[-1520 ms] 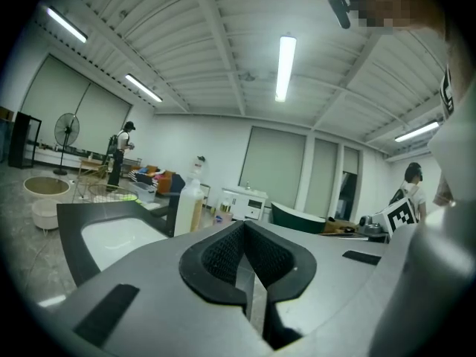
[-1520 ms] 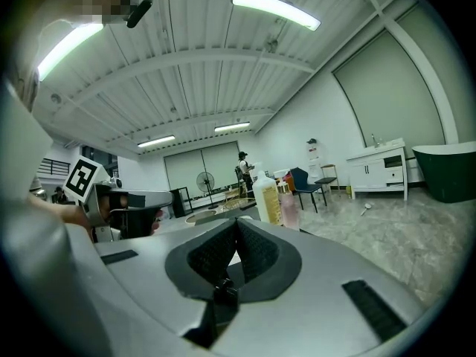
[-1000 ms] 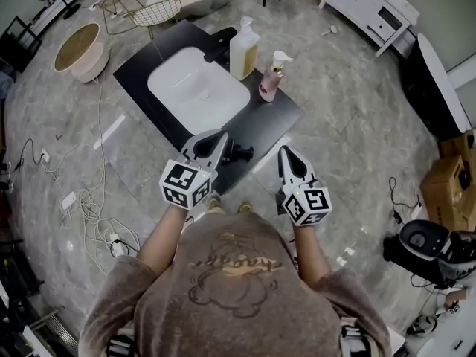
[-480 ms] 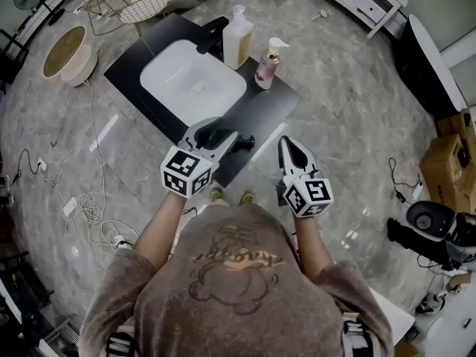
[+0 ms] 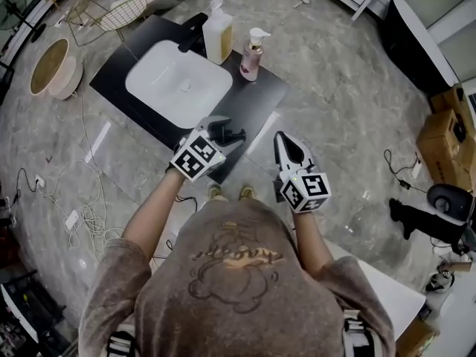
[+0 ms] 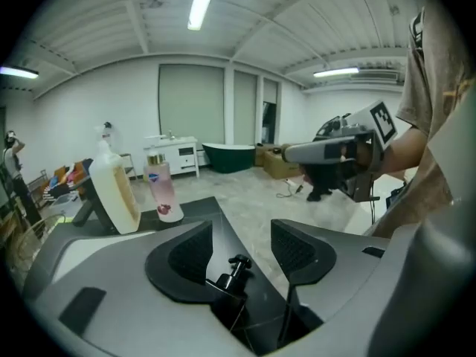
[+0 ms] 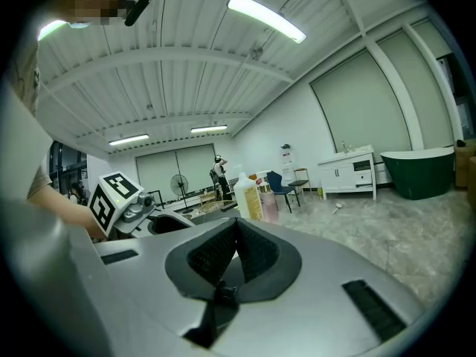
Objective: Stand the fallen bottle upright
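Observation:
The fallen bottle (image 5: 236,134) is black with a pump top and lies on its side near the front edge of the black countertop (image 5: 256,103). My left gripper (image 5: 218,130) is down over it. Its jaws have just been opening and now stand wide. In the left gripper view the bottle (image 6: 225,282) lies between the pads (image 6: 190,255) without being pressed, its pump end pointing away. My right gripper (image 5: 286,146) hovers to the right, past the counter's edge, with its jaws shut (image 7: 236,238) and nothing in them.
A white sink basin (image 5: 178,88) is set into the countertop. Behind it stand a yellowish pump bottle (image 5: 218,32) and a pink pump bottle (image 5: 251,54). Cables (image 5: 82,214) lie on the marble floor at the left. A person stands far off (image 7: 217,171).
My left gripper has dropped toward the countertop and rolled, and its jaws have gone from shut to wide open around the black bottle. The right gripper has hardly moved.

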`<control>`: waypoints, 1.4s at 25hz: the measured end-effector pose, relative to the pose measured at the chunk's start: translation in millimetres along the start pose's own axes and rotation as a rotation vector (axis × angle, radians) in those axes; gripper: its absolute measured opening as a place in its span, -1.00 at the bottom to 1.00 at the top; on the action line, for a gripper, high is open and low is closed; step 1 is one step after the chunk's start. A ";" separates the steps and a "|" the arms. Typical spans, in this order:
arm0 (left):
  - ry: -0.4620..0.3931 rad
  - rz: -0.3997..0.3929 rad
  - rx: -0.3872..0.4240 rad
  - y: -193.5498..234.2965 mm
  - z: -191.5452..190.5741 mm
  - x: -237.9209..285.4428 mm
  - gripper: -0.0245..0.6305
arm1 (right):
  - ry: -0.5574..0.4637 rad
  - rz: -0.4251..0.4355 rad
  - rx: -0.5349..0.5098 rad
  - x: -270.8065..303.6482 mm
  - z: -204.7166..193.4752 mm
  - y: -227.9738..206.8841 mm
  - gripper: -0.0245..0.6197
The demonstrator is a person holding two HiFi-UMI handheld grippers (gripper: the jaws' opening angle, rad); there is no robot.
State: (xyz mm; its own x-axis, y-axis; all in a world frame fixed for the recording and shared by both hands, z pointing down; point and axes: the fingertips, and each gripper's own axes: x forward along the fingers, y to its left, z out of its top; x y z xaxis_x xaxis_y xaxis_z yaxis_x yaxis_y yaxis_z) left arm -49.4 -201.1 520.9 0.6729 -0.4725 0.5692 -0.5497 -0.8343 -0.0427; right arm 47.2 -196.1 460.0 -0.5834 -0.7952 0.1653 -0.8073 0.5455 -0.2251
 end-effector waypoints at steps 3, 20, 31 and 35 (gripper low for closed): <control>0.075 -0.024 0.062 -1.5 -13.7 17.6 -0.19 | 0.001 -0.018 0.006 -4.8 -0.4 -3.6 -0.93; 0.491 -0.173 0.390 -13.4 -84.7 88.0 -0.17 | -0.001 -0.102 0.038 -26.7 -7.8 -32.7 -0.93; 0.642 -0.207 0.488 -13.7 -109.5 110.0 -0.23 | -0.012 -0.164 0.050 -45.9 -8.2 -58.1 -0.93; 0.679 -0.187 0.521 -9.8 -111.8 113.7 -0.33 | -0.017 -0.185 0.051 -52.4 -6.0 -66.7 -0.93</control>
State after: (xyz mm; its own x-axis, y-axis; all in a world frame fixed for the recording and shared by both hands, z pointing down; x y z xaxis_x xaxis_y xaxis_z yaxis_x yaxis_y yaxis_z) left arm -22.8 -214.9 677.8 0.1982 -0.1818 0.9632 -0.0522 -0.9832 -0.1748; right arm 131.1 -189.2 472.1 -0.4234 -0.8854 0.1921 -0.8949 0.3756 -0.2410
